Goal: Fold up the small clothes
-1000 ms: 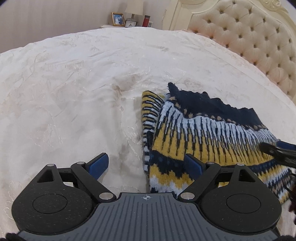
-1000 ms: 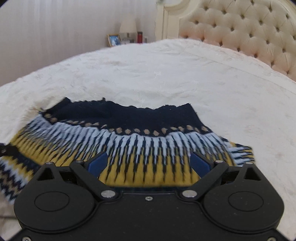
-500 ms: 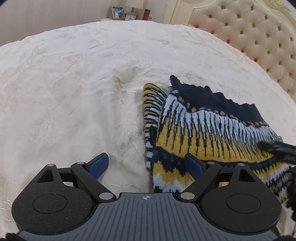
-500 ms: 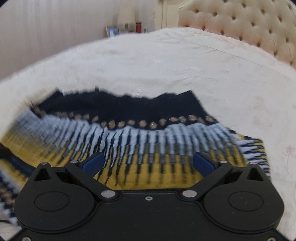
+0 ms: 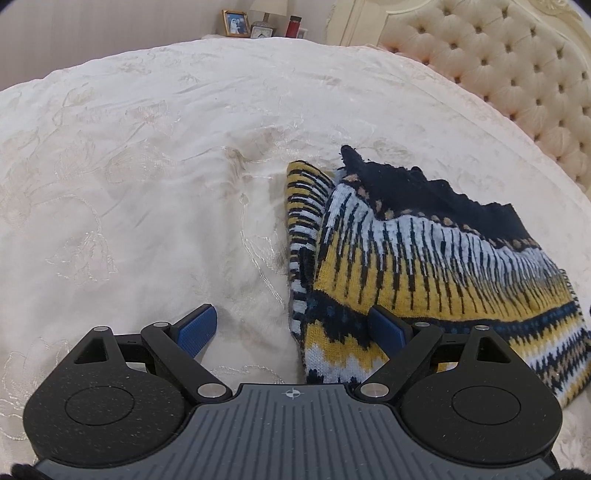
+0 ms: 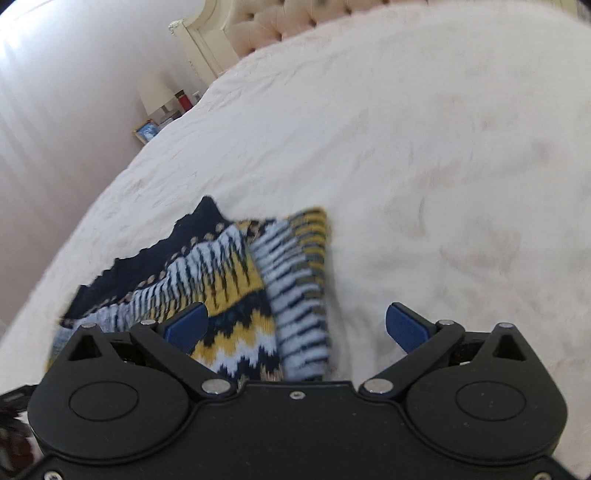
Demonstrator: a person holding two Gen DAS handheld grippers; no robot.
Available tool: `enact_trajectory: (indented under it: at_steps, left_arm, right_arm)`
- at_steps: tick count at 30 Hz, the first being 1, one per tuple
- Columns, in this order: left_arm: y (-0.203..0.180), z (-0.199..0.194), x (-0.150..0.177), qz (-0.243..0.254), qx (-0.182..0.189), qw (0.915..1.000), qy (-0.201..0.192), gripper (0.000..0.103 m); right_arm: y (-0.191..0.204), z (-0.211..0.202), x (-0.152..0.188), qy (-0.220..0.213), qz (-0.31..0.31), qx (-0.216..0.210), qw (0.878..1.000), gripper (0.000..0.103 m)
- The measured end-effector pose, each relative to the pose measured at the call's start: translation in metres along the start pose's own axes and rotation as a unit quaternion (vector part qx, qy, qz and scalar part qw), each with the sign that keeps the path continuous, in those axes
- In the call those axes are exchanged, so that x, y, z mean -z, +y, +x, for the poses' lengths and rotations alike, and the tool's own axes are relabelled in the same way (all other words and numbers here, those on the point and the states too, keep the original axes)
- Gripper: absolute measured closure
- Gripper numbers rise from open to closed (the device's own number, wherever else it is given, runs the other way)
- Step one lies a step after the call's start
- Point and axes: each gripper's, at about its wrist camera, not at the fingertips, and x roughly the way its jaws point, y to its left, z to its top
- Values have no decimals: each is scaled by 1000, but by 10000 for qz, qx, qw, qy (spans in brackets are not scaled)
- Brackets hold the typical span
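My right claw (image 6: 293, 325) has just swung round to the knitted sweater's (image 5: 436, 266) sleeve end on the bed (image 5: 147, 166) — both claws gape wide, holding nothing — so I reckon another fold comes next

Bedroom interior. Wide bed (image 5: 155, 155) covered by cream bedspread (image 6: 424, 155) with faint embroidered floral pattern, lightly creased. Tufted, buttoned headboard (image 5: 517, 62) in pale peach upholstery at upper right, framed by carved cream moulding. Beyond far edge of bed, nightstand items: framed photograph (image 5: 235, 23), small clock (image 5: 261, 30), lamp base with pale shade (image 6: 157, 94), red cylindrical container (image 5: 294, 26). Plain pale wall (image 6: 66, 110) behind, brighter toward upper left in right wrist view. Soft, even, diffuse lighting; right wrist view blurred.
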Motion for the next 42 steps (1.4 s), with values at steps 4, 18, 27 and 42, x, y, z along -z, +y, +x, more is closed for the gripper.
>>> enact_trajectory:
  at_steps: [4, 18, 27, 42]
  left_arm:
    - [0, 0, 0, -1, 8, 10000, 5, 14]
    - [3, -4, -5, -66, 134, 9999, 18, 14]
    - [11, -19, -18, -202, 167, 9995, -163, 14]
    - [43, -29, -32, -547, -55, 9982, -255, 14]
  right_arm:
    - [2, 17, 8, 176, 106, -444, 9988, 0]
    - [38, 27, -4, 214, -96, -108, 9997, 67]
    - [114, -10, -28, 7, -904, -116, 9958, 71]
    - [290, 49, 18, 759, -2260, -888, 9671, 71]
